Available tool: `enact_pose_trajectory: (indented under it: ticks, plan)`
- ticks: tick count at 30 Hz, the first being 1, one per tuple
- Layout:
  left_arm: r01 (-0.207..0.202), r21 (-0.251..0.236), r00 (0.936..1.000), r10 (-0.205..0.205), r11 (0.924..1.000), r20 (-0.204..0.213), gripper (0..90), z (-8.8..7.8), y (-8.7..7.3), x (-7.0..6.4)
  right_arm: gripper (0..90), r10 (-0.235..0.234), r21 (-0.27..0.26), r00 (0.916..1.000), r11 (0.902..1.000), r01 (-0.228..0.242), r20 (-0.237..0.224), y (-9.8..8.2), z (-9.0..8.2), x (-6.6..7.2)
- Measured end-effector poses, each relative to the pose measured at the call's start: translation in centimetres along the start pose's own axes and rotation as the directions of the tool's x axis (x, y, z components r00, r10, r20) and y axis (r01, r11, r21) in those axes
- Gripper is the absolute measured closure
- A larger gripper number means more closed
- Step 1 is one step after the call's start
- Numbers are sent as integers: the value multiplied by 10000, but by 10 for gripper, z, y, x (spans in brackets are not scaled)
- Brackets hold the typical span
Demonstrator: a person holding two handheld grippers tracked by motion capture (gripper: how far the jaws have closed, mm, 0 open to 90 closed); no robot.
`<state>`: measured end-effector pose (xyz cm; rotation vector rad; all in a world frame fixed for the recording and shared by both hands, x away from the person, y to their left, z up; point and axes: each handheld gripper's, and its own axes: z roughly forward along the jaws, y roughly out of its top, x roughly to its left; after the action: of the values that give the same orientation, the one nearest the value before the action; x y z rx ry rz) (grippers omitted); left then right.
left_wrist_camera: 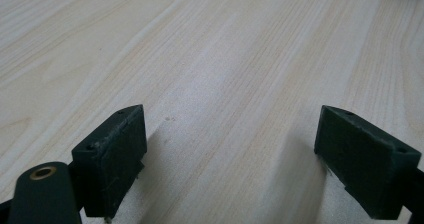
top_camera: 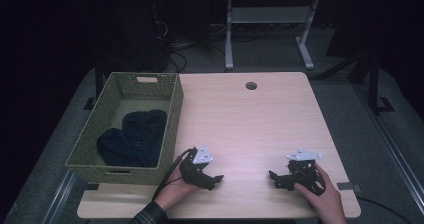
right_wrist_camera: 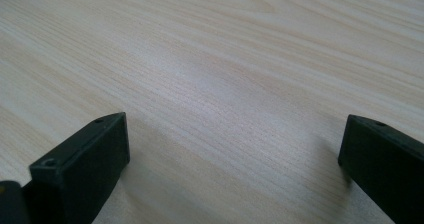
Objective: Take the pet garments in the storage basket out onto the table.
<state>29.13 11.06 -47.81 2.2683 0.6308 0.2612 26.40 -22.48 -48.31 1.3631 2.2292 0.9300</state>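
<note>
My left gripper rests low on the wooden table near its front edge, held by a hand in a plaid sleeve. In the left gripper view it is open, with bare wood between its jaws. My right gripper lies near the front right, held by the other hand and pointing left toward the left gripper. The right gripper view shows it open wide over bare wood. A green woven basket stands at the table's left edge with dark blue cloth inside.
A round cable hole sits near the table's far edge. Beyond the table stand a white desk frame and dark equipment with cables on the floor. A cable trails from the left gripper along the basket's front corner.
</note>
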Motion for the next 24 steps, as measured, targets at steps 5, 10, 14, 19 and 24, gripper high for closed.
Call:
enact_pose_trajectory:
  ticks: [5,10,14,19,24]
  plan:
    - [27,-4,10000,-27,10000,-15,127,0,0,0,0,-2,0,10000,10000,2,1,0,0,0]
    - [106,59,9999,-106,9999,-108,128,0,1,-1,0,-4,3,10000,10000,4,3,0,0,0]
    - [208,138,9998,-207,9997,-81,130,0,3,0,0,-17,3,10000,10000,17,3,0,0,0]
    - [345,266,9994,-344,9991,-34,132,0,5,1,0,-29,11,10000,10000,29,1,0,0,0]
    - [474,279,9989,-473,9985,-48,135,-2,5,3,0,-33,11,10000,10000,33,2,0,0,0]
